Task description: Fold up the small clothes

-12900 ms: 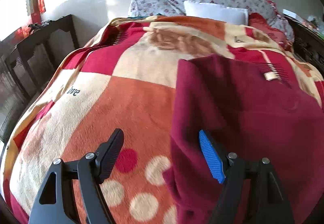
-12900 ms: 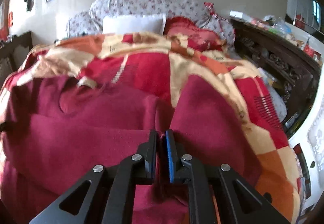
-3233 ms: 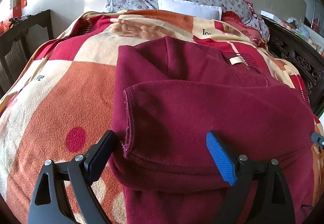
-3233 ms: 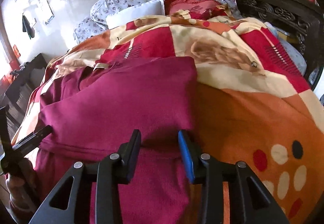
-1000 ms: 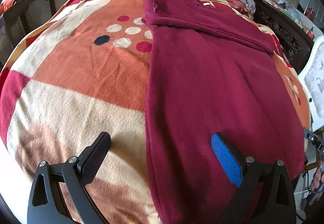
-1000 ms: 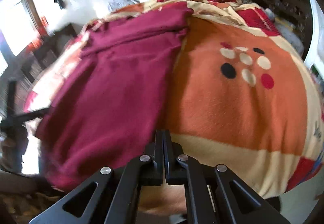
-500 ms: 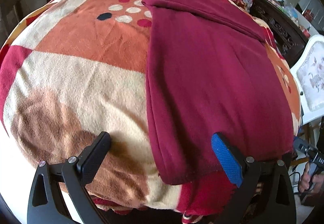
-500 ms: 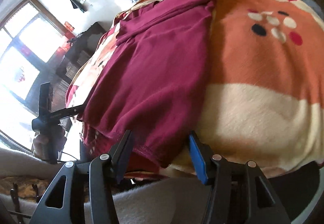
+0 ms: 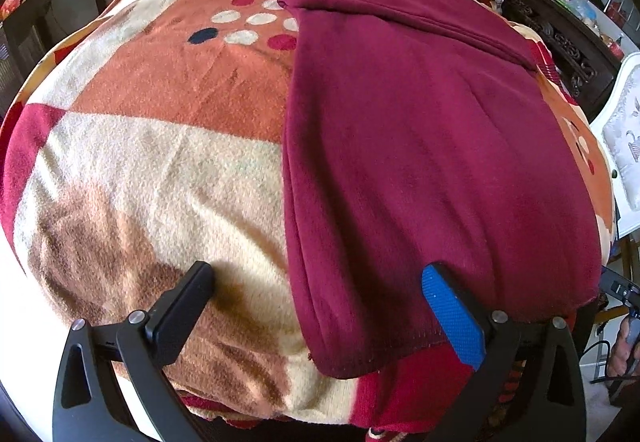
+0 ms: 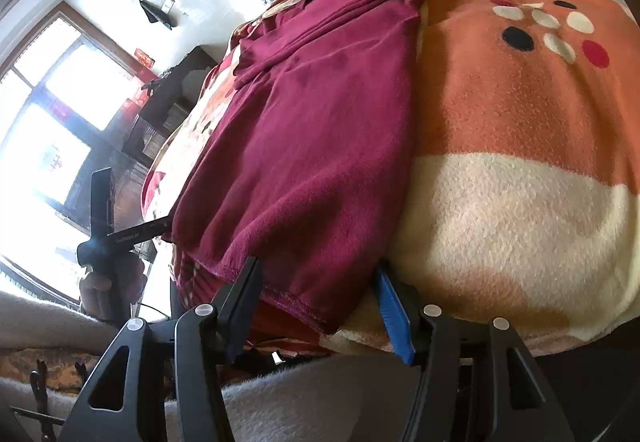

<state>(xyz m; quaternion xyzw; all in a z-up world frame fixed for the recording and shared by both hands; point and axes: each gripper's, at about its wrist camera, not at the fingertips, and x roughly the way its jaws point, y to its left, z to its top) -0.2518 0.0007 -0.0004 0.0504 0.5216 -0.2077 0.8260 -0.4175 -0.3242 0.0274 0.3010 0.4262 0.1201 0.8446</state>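
A long maroon fleece garment (image 9: 420,130) lies flat on the bed, on top of a fuzzy patchwork blanket of orange, cream and red squares with coloured dots (image 9: 168,114). Its long axis runs from the foot edge of the bed, nearest the cameras, toward the pillows at the far end. The near end is a stitched hem that droops a little over the blanket's edge; at the far end a folded band of the same cloth lies across the garment, with a small frayed corner at its left tip.

The left tongs (image 9: 320,300) stand wide apart and hold nothing. They hover low at the foot of the bed and point along the garment — the black finger sits over the cream blanket to the left, the blue-padded finger (image 9: 452,316) over the cloth near the hem, so the garment's left hem corner lies between them.

The right tongs (image 10: 320,296) are also apart and empty, tilted and aimed upward from below the bed edge — their black finger and blue-padded finger (image 10: 394,316) flank the right hem corner (image 10: 316,310). In the right wrist view the left tongs' black handle (image 10: 108,226) shows at the garment's far corner, gripped by the person's left hand (image 10: 108,282).

The garment is soft with a short nap; the blanket is thicker and plush.
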